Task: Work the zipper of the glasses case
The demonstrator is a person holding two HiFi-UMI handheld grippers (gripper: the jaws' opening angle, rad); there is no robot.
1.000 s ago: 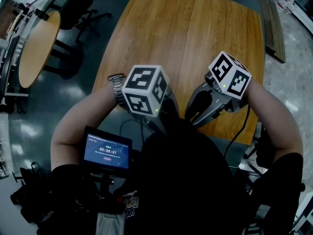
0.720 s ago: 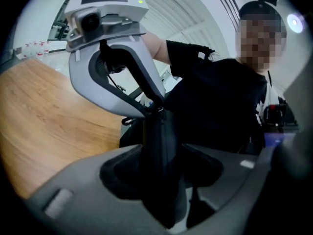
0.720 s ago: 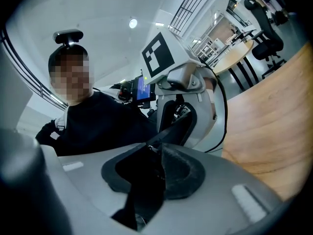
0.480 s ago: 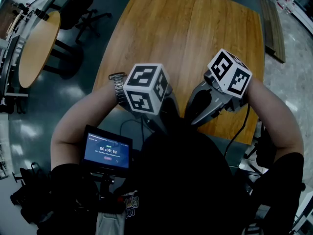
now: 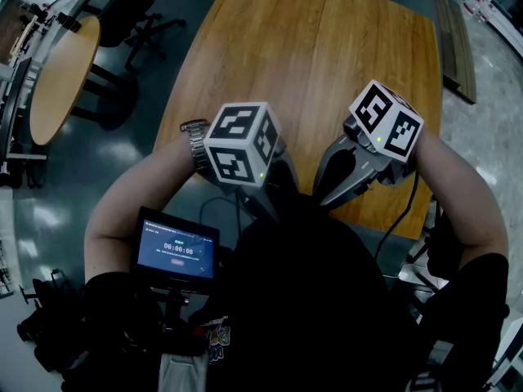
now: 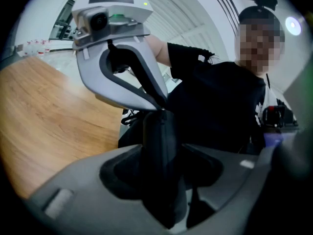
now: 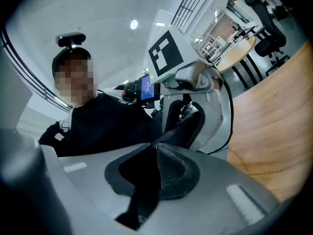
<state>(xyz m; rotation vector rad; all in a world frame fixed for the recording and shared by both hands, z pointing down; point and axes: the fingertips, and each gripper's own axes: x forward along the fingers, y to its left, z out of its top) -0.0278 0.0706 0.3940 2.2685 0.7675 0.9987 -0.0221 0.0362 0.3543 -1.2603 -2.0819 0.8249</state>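
Note:
I hold a black glasses case point(image 6: 164, 165) upright in front of the person's chest. My left gripper point(image 6: 166, 180) is shut on its body, jaws wide around it. My right gripper point(image 7: 154, 175) comes in from the other side, and its jaws have just been closing. They now pinch the small zipper pull point(image 7: 155, 146) at the case's end point(image 7: 188, 129). From the left gripper view, the right gripper point(image 6: 122, 58) meets the top of the case. In the head view only the marker cubes of the left gripper point(image 5: 239, 144) and right gripper point(image 5: 386, 121) show. The person's head hides the case and the fingertips.
A wooden table point(image 5: 327, 55) lies just beyond both grippers. A small lit screen point(image 5: 178, 251) hangs at the person's left side. A round table point(image 5: 61, 72) and an office chair point(image 5: 131, 11) stand on the dark floor to the far left.
Both grippers stay in place in the head view. The jaws are hidden there, so those frames show no clear difference.

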